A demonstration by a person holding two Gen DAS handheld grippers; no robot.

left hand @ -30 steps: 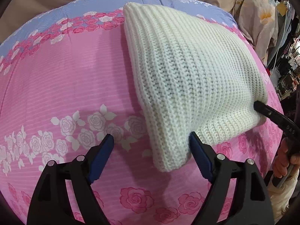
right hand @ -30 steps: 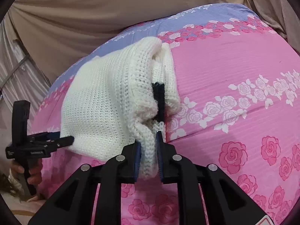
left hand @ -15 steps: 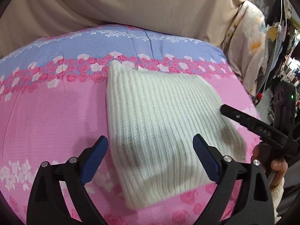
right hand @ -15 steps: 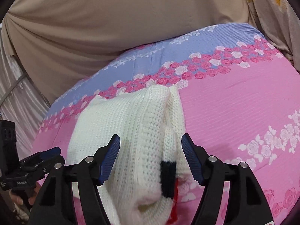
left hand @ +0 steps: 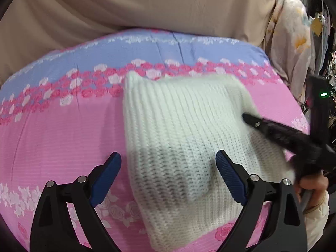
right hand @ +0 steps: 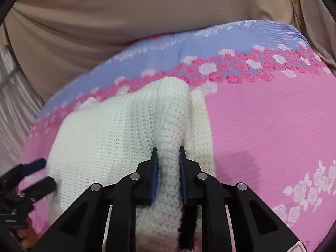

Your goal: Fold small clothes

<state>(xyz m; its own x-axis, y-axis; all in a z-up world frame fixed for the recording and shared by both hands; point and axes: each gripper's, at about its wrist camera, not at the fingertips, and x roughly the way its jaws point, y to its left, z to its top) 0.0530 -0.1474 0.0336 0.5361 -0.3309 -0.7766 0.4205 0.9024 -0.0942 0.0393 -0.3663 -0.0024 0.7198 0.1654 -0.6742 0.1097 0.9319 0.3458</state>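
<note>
A white knitted garment [left hand: 189,138] lies folded on the pink rose-print bedsheet [left hand: 63,130]. My left gripper [left hand: 168,178] is open and empty, hovering over the garment's near left part. My right gripper [right hand: 168,168] is shut on a thick ridge of the garment [right hand: 117,138] along its right edge. A black trim piece [right hand: 187,226] of the garment hangs under the right finger. The right gripper also shows in the left wrist view [left hand: 252,122], resting on the garment's right side. The left gripper shows at the left edge of the right wrist view [right hand: 37,174].
A beige curtain [left hand: 147,6] hangs behind the bed. A lilac band with roses [left hand: 168,48] runs along the sheet's far edge. Floral cloth and hanging clutter [left hand: 294,48] stand at the right. Bare pink sheet [right hand: 273,126] lies right of the garment.
The right gripper let go of the garment, opened, and has closed again on its right-edge ridge. The left gripper stayed open and lifted back above the garment.
</note>
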